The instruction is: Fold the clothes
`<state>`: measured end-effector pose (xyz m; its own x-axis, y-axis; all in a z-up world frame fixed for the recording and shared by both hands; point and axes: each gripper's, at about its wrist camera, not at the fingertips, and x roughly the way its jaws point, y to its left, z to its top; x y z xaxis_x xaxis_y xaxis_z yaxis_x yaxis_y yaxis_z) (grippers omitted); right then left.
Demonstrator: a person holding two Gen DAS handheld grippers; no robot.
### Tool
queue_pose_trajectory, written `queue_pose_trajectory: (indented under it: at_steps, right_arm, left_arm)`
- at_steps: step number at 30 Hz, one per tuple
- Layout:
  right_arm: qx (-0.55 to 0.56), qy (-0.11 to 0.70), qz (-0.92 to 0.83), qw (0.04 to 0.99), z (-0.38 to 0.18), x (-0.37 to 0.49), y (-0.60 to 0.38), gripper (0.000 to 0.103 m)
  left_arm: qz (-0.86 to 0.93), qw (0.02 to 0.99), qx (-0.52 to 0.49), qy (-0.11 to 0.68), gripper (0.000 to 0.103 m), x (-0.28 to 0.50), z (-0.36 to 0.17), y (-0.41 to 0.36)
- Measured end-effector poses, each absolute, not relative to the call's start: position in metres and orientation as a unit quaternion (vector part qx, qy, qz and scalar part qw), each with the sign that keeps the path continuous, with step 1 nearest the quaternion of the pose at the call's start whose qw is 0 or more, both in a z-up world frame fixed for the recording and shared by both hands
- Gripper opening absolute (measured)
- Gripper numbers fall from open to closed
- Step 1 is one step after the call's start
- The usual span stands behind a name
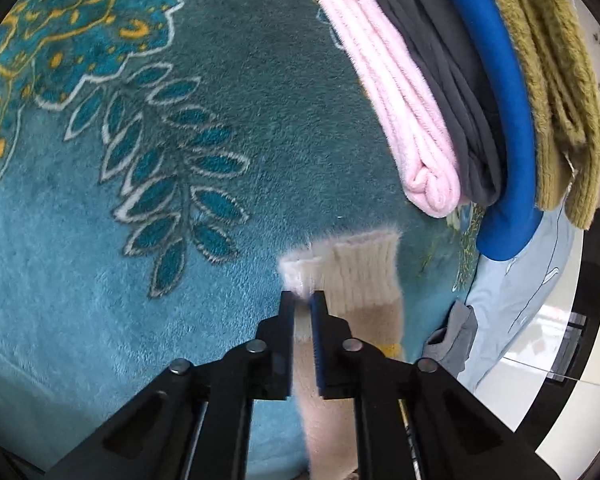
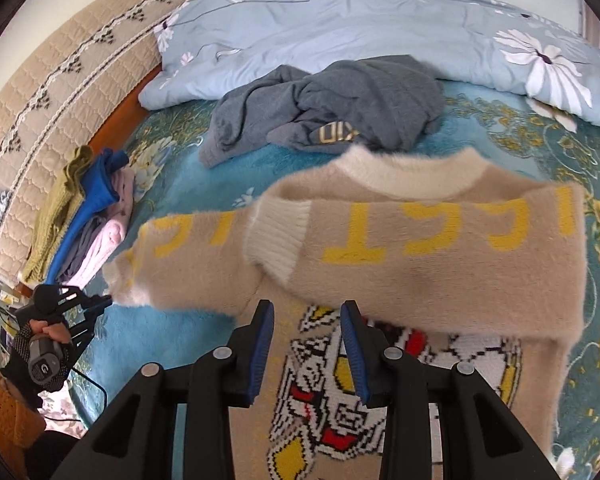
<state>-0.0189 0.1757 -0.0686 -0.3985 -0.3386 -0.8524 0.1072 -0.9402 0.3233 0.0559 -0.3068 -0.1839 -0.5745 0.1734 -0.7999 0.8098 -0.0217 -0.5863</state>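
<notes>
Black jaws of the left gripper [image 1: 303, 300] fill the bottom of the left wrist view, pressed together on the white ribbed cuff of a sleeve of the beige sweater [image 2: 440, 256]; fuzzy knit shows in the narrow slit between the pads. From the right wrist view that gripper [image 2: 107, 301] appears at the far left, carried by a gloved hand [image 2: 40, 344] with an orange knitted sleeve [image 2: 4, 412] below it, and the pinched sleeve end reaches out toward it just above the bedcover. Nearer in that view, the right gripper [image 2: 308, 308] hangs above the sweater with its blue-padded jaws parted a moderate way and nothing between them. The sweater lies spread on the teal patterned blanket [image 1: 100, 240], its other sleeve, with yellow lettering, folded across the chest so that its white cuff sits near the middle, the cream collar at the far side, and a pixel-style robot picture in white, red and yellow showing below the sleeve. Behind the collar lies a crumpled grey garment [image 2: 332, 112], and beyond that a light blue floral duvet [image 2: 340, 20]. To the left, near the edge of the bed, stands a stack of folded clothes [image 1: 460, 100] in pink, dark grey, blue and olive, well apart from the sweater. A beige quilted headboard [image 2: 40, 100] runs along the far left.
</notes>
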Motion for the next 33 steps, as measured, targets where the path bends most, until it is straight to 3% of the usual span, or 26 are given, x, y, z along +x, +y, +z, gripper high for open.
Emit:
queue_pose_trajectory:
  at_steps: [5,10,15,23,27,33]
  right_arm:
    - [0.523,-0.138,-0.831,0.125,-0.063,-0.017,0.194,0.038]
    - [0.510,-0.154,-0.836,0.130,-0.057,-0.012,0.210,0.038]
    - [0.496,-0.185,-0.840,0.123,-0.054,-0.008,0.235,0.038]
    - [0.466,-0.237,-0.846,0.104,-0.050,-0.001,0.289,0.038]
    - [0.461,-0.264,-0.843,0.085,-0.055,0.004,0.317,0.038]
    - [0.456,-0.292,-0.839,0.060,-0.067,0.015,0.354,0.037]
  left_arm:
    - [-0.660,0.255,0.376,0.599,0.000,0.049,-0.155,-0.306]
    - [-0.778,0.225,0.371,0.453,0.000,0.032,-0.083,-0.283]
    - [-0.871,0.137,0.361,0.302,0.000,0.007,-0.006,-0.225]
    - [-0.922,0.007,0.346,0.175,0.000,-0.014,0.085,-0.106]
    - [-0.926,-0.038,0.359,0.109,0.000,-0.026,0.091,-0.036]
    - [-0.905,-0.082,0.415,0.048,0.000,-0.033,0.051,0.052]
